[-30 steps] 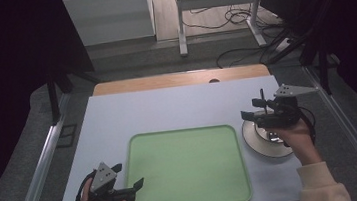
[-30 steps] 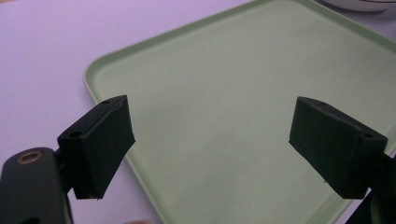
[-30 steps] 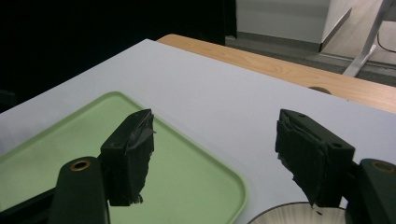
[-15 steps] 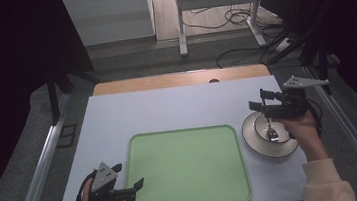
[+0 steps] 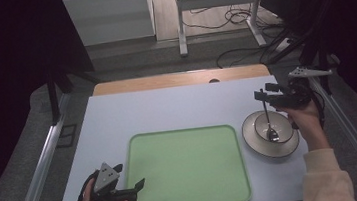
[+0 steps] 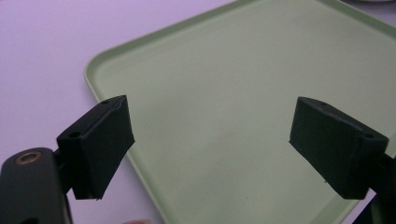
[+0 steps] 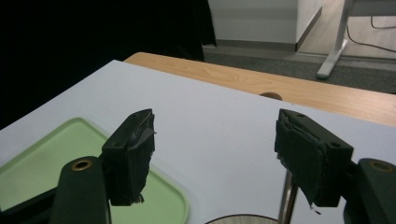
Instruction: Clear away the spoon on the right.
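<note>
Tabletop [image 5: 177,110] lies bare along its far half. Green tray [image 5: 186,167] sits near the front edge, its surface bare. Bowl [image 5: 270,133], holding a spoon [image 5: 268,123], sits just beside the tray's right rim. Right tool [image 5: 266,95] hovers above the bowl, jaws wide apart, gripping nothing. Left tool [image 5: 135,188] overhangs the tray's front-left corner, jaws spread, empty.

Your two grippers are black, the left gripper [image 5: 125,191] topped with a grey three-cornered plate, as is the right gripper [image 5: 266,96]. Each block-shaped jaw has small screw holes, and brass-ringed holes sit behind them. Your right arm wears a cream sleeve [image 5: 326,183].
</note>
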A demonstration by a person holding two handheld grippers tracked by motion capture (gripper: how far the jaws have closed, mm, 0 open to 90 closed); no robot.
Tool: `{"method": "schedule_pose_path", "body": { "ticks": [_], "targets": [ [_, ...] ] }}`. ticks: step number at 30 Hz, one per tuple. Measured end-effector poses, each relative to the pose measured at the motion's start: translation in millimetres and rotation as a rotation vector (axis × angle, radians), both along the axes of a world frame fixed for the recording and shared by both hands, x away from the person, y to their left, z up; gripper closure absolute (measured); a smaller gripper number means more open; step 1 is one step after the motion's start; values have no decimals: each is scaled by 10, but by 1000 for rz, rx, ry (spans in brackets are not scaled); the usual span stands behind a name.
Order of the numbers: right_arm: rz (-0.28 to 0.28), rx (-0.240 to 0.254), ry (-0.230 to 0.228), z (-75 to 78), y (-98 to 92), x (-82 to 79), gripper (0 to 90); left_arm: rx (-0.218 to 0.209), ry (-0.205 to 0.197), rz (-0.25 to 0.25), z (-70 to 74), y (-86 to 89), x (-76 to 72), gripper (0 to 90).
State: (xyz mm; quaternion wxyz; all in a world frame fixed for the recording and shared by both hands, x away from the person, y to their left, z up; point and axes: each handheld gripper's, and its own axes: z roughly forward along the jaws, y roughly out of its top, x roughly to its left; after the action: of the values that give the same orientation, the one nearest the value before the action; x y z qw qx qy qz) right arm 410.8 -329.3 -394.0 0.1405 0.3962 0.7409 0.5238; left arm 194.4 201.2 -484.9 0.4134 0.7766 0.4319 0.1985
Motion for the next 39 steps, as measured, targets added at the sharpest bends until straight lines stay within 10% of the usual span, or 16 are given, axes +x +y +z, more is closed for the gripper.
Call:
{"method": "schedule_pose_path", "body": {
  "ticks": [22, 39],
  "targets": [
    [-38, 15, 178, -344, -180, 251, 380, 7, 2, 0, -3, 0, -7, 129],
    [-42, 12, 263, -539, -192, 348, 701, 9, 4, -4, -4, 3, -5, 129]
  ]
}}
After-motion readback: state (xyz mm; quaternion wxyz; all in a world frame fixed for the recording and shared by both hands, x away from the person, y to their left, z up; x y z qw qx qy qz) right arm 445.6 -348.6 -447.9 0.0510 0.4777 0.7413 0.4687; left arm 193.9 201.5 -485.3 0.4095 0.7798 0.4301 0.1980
